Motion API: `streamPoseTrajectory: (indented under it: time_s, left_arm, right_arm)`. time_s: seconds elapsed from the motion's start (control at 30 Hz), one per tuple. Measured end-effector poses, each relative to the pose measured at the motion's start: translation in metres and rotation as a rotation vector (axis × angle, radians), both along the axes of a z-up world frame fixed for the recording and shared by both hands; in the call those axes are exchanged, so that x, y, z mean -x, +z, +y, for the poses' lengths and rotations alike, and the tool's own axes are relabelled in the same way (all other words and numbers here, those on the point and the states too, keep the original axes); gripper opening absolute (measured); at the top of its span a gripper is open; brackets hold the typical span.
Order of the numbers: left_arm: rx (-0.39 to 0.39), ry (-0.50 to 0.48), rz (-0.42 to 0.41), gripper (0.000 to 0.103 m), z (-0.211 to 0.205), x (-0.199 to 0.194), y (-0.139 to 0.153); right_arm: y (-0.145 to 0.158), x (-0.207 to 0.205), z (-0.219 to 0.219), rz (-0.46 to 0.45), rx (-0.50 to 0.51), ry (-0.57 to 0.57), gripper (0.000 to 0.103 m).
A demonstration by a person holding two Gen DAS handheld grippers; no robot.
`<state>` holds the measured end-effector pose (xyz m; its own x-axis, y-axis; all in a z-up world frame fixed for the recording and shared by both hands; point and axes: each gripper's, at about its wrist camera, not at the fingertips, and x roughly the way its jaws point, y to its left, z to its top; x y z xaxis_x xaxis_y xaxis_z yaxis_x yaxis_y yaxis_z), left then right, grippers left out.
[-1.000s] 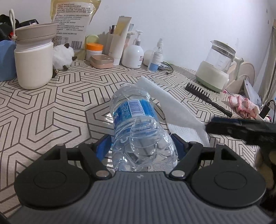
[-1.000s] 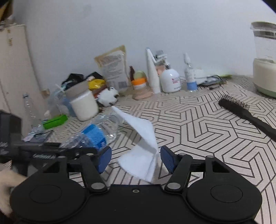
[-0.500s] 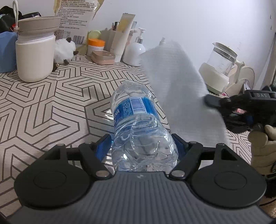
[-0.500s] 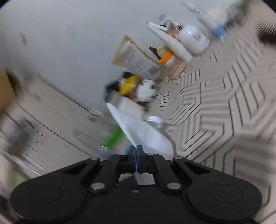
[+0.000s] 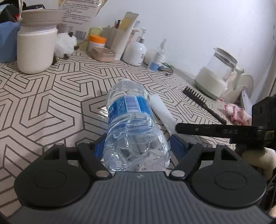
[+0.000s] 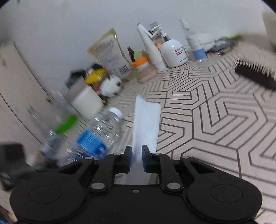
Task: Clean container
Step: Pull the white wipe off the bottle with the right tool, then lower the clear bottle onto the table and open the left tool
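my left gripper (image 5: pixel 136 146) clamps the water bottle (image 5: pixel 131 124) lying over the table (image 5: pixel 51 96). my right gripper (image 6: pixel 136 156), jaws opening around the white cloth (image 6: pixel 146 124), should re-pinch before wiping alongside.

In the right wrist view we see the water bottle (image 6: pixel 96 136) blurred at near left, and its base is hidden behind the gripper body. The black hairbrush (image 6: pixel 255 77) is cut by the right edge. In the left wrist view the paper bag (image 5: pixel 77 15) is cut off at the top.
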<state>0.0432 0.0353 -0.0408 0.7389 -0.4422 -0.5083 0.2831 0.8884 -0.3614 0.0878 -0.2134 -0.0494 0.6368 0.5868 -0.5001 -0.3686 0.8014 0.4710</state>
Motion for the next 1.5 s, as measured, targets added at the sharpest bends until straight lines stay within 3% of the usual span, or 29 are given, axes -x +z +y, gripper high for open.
streamPoseTrajectory:
  time_s: [0.2, 0.3, 0.33, 0.53, 0.77, 0.87, 1.0, 1.1, 1.27, 1.43, 1.5]
  left_arm:
    - [-0.026, 0.031, -0.007, 0.076, -0.005, 0.003, 0.000]
    - [-0.050, 0.069, -0.011, 0.077, -0.007, 0.003, 0.001]
    - [-0.060, 0.079, -0.012, 0.077, -0.008, 0.003, 0.001]
    - [-0.055, 0.090, -0.012, 0.087, -0.006, 0.004, 0.001]
    - [-0.050, 0.105, -0.019, 0.091, -0.004, 0.007, 0.003]
    - [-0.029, 0.101, -0.005, 0.093, -0.001, 0.005, 0.001]
    - [-0.021, 0.100, -0.007, 0.093, 0.000, 0.005, 0.001]
    - [-0.015, 0.092, -0.008, 0.094, -0.001, 0.005, 0.001]
    - [0.007, 0.091, -0.009, 0.095, 0.001, 0.005, 0.000]
    - [-0.004, 0.086, -0.009, 0.097, -0.001, 0.005, 0.000]
    - [0.000, 0.079, -0.008, 0.102, -0.001, 0.005, 0.000]
  right_arm:
    - [0.006, -0.005, 0.020, -0.071, 0.137, -0.037, 0.019]
    - [0.017, 0.014, 0.022, -0.134, 0.198, -0.045, 0.041]
    - [0.020, 0.022, 0.022, -0.152, 0.210, -0.042, 0.042]
    - [0.020, 0.050, 0.021, -0.162, 0.179, -0.015, 0.044]
    - [0.012, 0.054, 0.034, -0.151, 0.189, -0.024, 0.046]
    - [0.014, 0.050, 0.029, -0.163, 0.185, -0.063, 0.054]
    - [0.017, 0.045, 0.022, -0.196, 0.228, -0.156, 0.056]
    - [0.023, 0.040, 0.015, -0.253, 0.237, -0.193, 0.071]
    - [0.034, 0.033, 0.006, -0.274, 0.299, -0.214, 0.072]
    - [0.028, 0.051, 0.018, -0.251, 0.251, -0.059, 0.072]
    - [0.023, 0.058, 0.028, -0.238, 0.252, -0.031, 0.072]
